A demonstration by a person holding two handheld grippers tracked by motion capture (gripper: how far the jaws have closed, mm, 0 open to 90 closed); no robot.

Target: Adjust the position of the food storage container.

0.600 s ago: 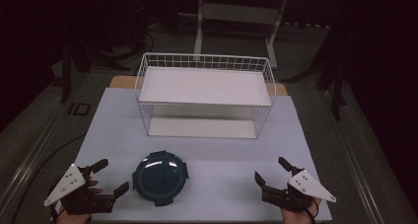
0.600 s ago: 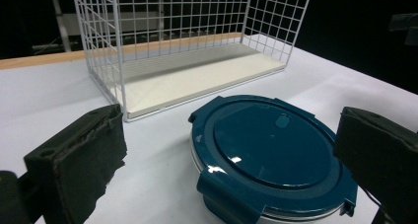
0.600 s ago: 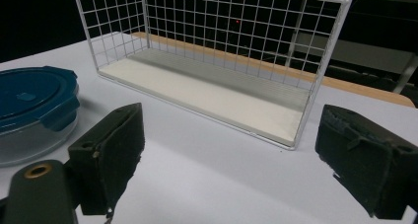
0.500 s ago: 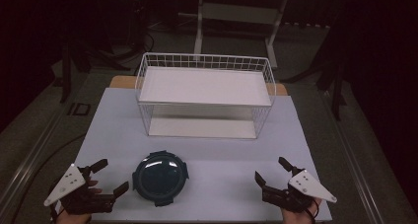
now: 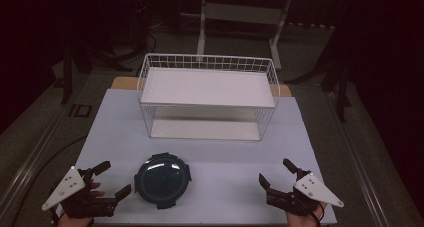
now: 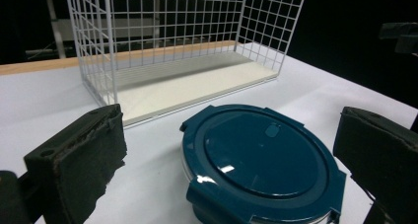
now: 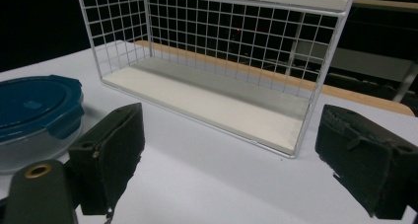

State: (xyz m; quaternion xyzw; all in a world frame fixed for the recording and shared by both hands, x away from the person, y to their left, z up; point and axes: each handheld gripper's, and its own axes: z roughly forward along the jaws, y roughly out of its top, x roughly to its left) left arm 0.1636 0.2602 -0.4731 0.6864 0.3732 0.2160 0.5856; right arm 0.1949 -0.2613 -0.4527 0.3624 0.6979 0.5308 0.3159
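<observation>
Round blue box (image 5: pixel 163 180) with a snap-on lid, sitting on the white tabletop (image 5: pixel 215 147) near the front edge, a bit left of the middle. White wire rack (image 5: pixel 207 94) well apart from it, out toward 12 o'clock. Left claw (image 5: pixel 111 181) at 9 o'clock from the box, just beside it, not touching, jaws wide open. Right claw (image 5: pixel 276 177) at 3 o'clock from the box, well apart, jaws wide open too, holding nothing.
</observation>
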